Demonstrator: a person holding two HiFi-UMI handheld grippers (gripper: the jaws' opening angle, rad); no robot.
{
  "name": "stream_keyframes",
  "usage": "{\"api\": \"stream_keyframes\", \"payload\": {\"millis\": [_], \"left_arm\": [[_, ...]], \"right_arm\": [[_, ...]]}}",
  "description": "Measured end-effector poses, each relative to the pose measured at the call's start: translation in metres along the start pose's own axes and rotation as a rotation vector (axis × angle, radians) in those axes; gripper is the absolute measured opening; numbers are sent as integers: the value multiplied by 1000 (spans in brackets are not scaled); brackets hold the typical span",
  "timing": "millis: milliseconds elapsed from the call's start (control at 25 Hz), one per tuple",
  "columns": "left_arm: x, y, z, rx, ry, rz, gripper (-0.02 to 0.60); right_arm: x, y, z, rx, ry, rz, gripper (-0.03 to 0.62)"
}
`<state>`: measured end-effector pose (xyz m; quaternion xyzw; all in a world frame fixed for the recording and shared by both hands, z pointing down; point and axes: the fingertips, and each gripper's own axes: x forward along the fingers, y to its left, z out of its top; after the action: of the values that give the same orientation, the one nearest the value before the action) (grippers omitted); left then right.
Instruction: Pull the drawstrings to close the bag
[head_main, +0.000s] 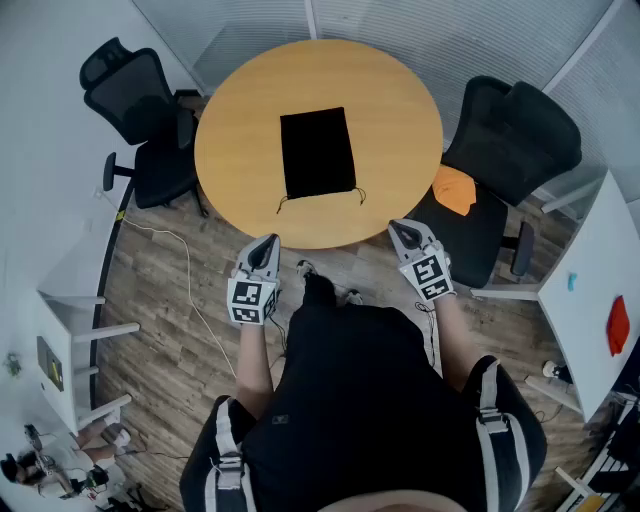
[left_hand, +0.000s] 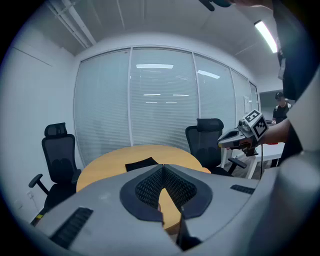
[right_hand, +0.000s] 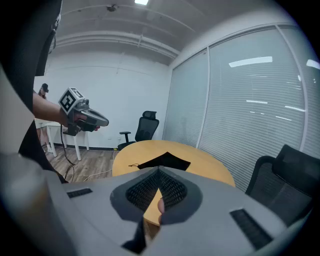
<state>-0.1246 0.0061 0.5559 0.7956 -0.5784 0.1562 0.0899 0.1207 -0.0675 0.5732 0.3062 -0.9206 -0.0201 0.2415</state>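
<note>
A flat black drawstring bag (head_main: 318, 153) lies in the middle of the round wooden table (head_main: 400, 100), its mouth towards me. Thin cords trail from both near corners, one at the left (head_main: 281, 205) and one at the right (head_main: 360, 193). My left gripper (head_main: 268, 241) hovers off the table's near edge, left of the bag, shut and empty. My right gripper (head_main: 399, 226) hangs off the near edge to the right, also shut on nothing. The left gripper view shows the bag (left_hand: 141, 163) beyond the closed jaws; the right gripper view shows the bag (right_hand: 165, 161) too.
A black office chair (head_main: 140, 110) stands left of the table. Another chair (head_main: 510, 140) on the right carries an orange cloth (head_main: 455, 190). A white desk (head_main: 600, 280) with a red object (head_main: 618, 325) is at far right. A cable (head_main: 187, 270) runs over the wood floor.
</note>
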Motion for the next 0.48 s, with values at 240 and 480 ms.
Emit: {"api": "stream_keyframes", "payload": {"millis": [240,480], "left_arm": [[-6,1,-3,-15,1,1,15],[-6,2,-4,-12,8,0,15]], "right_arm": [[-2,3,0,-3,3,-3,57],[-1,2,0,-7,5,-6,57]]}}
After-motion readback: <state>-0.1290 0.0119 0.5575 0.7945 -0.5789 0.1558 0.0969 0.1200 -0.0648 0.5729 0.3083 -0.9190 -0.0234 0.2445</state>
